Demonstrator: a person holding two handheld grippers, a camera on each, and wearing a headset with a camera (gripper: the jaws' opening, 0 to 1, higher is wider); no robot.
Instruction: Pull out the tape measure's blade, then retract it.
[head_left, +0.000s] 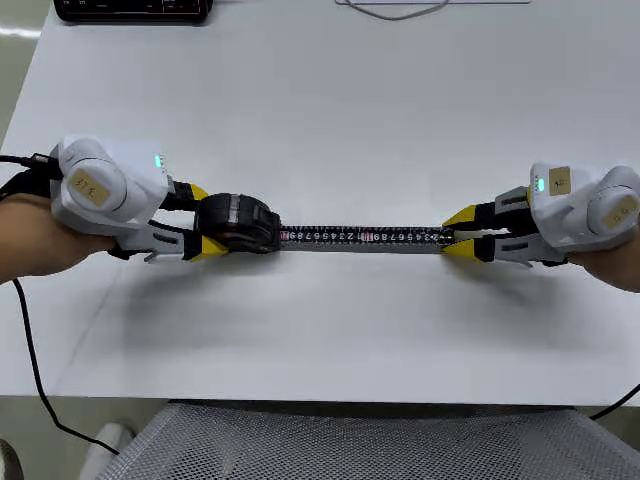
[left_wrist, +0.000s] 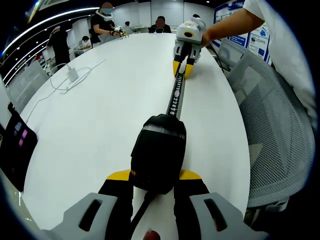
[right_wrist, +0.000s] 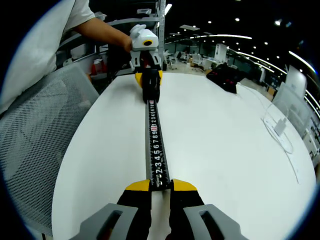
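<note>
Head view: on the left, a hand holds the left gripper (head_left: 205, 220). Its jaws are shut on the black case (head_left: 238, 222) of the tape measure, one yellow tip on each side of it. The case sits on the white table (head_left: 320, 120), near the front edge. A black cord (head_left: 30, 370) hangs down past the table edge on the left. The blade (head_left: 360, 237) comes out of the case and runs flat and straight along the table to the right. It is dark with small numbers on it. On the right, the right gripper (head_left: 458, 233) has its jaws pinched narrow on the end of the blade. The two grippers are well apart, with the blade between them. A grey mesh chair (head_left: 350, 445) shows below the table. In the left gripper view, the case (left_wrist: 159, 150) sits between the yellow tips, and the blade (left_wrist: 176, 97) runs away to the other gripper. In the right gripper view, the yellow tips squeeze the blade (right_wrist: 154, 145) at its low numbers, and the case (right_wrist: 150, 90) is at the far end.
</note>
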